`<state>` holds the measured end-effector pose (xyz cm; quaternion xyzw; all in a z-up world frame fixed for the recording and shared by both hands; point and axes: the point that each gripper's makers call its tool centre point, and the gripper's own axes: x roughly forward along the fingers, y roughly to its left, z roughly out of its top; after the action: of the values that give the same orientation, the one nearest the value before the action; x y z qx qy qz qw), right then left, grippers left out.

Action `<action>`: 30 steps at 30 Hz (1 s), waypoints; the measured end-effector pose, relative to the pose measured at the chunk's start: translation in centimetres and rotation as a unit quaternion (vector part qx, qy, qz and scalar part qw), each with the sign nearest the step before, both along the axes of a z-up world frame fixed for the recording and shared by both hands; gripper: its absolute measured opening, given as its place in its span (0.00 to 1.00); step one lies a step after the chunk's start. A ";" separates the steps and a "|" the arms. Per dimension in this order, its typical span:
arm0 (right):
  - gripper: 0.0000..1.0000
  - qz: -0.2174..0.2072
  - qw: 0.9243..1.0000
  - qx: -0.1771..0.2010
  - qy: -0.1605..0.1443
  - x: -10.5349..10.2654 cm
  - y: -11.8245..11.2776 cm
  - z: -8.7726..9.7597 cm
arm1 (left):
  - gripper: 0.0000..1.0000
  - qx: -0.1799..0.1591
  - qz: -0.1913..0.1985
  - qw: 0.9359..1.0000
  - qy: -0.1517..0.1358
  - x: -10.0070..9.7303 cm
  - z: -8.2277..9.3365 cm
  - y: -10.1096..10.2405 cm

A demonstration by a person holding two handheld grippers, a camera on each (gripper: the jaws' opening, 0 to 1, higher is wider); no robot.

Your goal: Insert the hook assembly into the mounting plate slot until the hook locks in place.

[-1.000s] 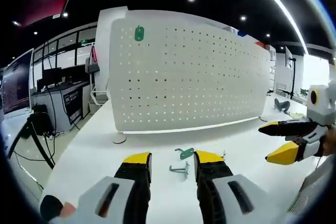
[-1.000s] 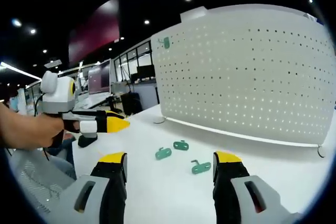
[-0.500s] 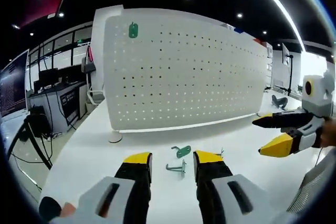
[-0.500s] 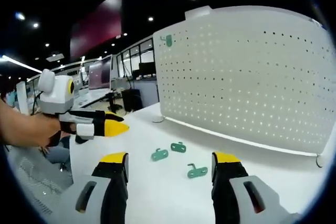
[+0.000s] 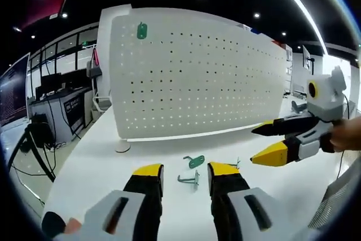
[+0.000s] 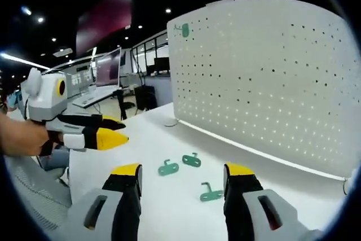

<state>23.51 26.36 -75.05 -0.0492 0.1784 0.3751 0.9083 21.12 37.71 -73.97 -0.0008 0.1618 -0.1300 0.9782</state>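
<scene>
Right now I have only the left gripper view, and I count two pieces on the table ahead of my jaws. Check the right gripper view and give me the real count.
Observer: Three green pieces lie on the white table: a left plate piece and a right plate piece side by side, plus a hook piece nearer the camera.
Operator: Tell me how the hook piece sits relative to the right gripper.
Observer: It lies flat ahead of the right gripper, near the right-hand jaw in that view, touching neither jaw.
Operator: Now report on my own gripper from there.
Observer: The left gripper comes in from the left of that view, clear of all three pieces and holding nothing.
</scene>
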 end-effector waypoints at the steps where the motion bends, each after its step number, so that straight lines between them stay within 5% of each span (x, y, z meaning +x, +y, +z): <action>1: 0.59 0.003 1.000 -0.002 0.001 0.2 0.3 -0.2 | 0.33 0.001 -0.001 1.000 0.001 0.0 0.0 0.0; 30: 0.55 0.095 0.992 -0.066 0.053 2.0 6.4 -7.1 | 0.31 0.004 -0.001 1.000 0.022 0.2 -1.3 0.3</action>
<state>25.51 32.79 -82.15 -0.1061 0.2455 0.4493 0.8524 21.34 37.97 -75.31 0.0009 0.1840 -0.1306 0.9742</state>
